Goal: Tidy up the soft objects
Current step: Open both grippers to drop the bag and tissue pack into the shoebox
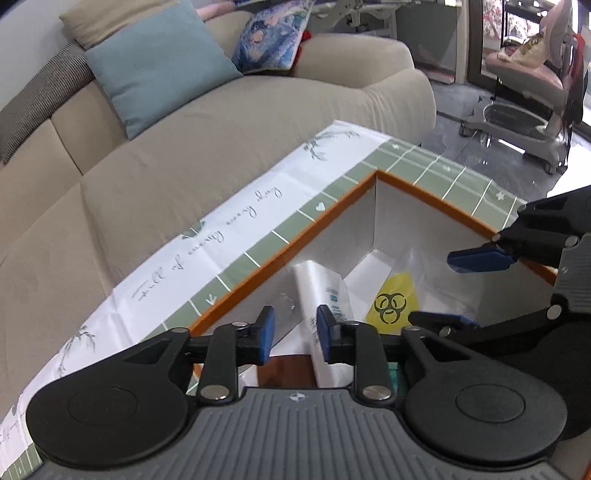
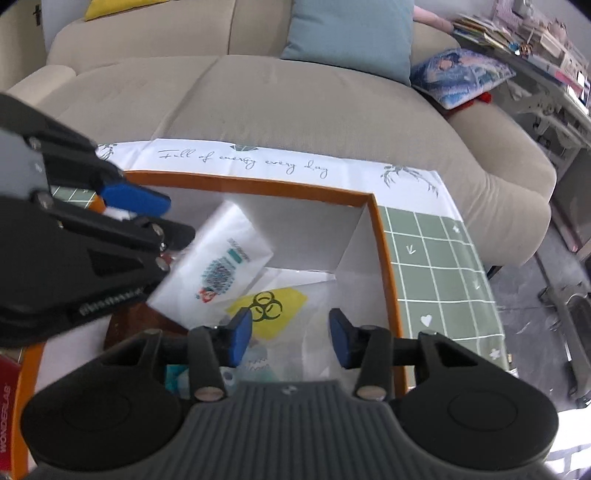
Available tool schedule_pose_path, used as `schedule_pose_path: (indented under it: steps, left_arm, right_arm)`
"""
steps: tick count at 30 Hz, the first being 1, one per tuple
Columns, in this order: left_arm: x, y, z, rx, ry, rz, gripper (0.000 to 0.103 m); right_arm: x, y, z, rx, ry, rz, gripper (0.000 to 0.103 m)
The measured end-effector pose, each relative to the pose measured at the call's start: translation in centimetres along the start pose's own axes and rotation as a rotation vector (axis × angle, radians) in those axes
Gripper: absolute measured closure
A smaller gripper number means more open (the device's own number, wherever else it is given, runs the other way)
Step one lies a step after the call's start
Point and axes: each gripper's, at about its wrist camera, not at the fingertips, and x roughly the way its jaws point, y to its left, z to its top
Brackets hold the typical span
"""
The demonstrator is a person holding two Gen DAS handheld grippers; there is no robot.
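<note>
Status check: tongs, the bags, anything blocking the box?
Left tongs and right tongs open, empty. White printed bag and yellow biohazard bag inside orange-rimmed box. Nothing blocking.

A home living room.
A beige sofa with a teal cushion and a patterned pillow stands behind a low table under a printed tablecloth; a cluttered desk stands nearby.

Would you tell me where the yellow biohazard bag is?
The yellow biohazard bag lies inside the orange-rimmed box, right of the white printed bag.
</note>
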Motion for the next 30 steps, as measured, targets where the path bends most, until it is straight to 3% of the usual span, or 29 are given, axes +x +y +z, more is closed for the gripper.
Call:
schedule_pose_path:
  steps: [6,13,16,21,30]
  left_arm:
    - [-5.1,1.1,0.2,-0.006,-0.075,-0.018,0.052]
    - [-13.8,2.2,-1.5,-0.029,-0.213,-0.003,0.05]
    - [-17.5,2.6,-3.4,-0.046,-0.27,0.015,0.045]
    - [-22.8,2.5,-7.5,-0.083,-0.344,0.049,0.044]
    - [-28.5,1.9,-15.1,-0.231,-0.478,0.157,0.039]
  right_arm:
    - [-3.9,1.0,0.1,0.015,-0.017,-0.014,0.042]
    - [-10.2,2.6,-0.2,0.058,-0.117,0.022,0.039]
    - [-13.1,4.1,-0.8,0.055,-0.182,0.035,0.037]
    - [-18.0,7.3,-2.9,-0.004,-0.294,0.071,0.034]
    - [-23.8,11.9,-8.0,-0.055,-0.428,0.108,0.029]
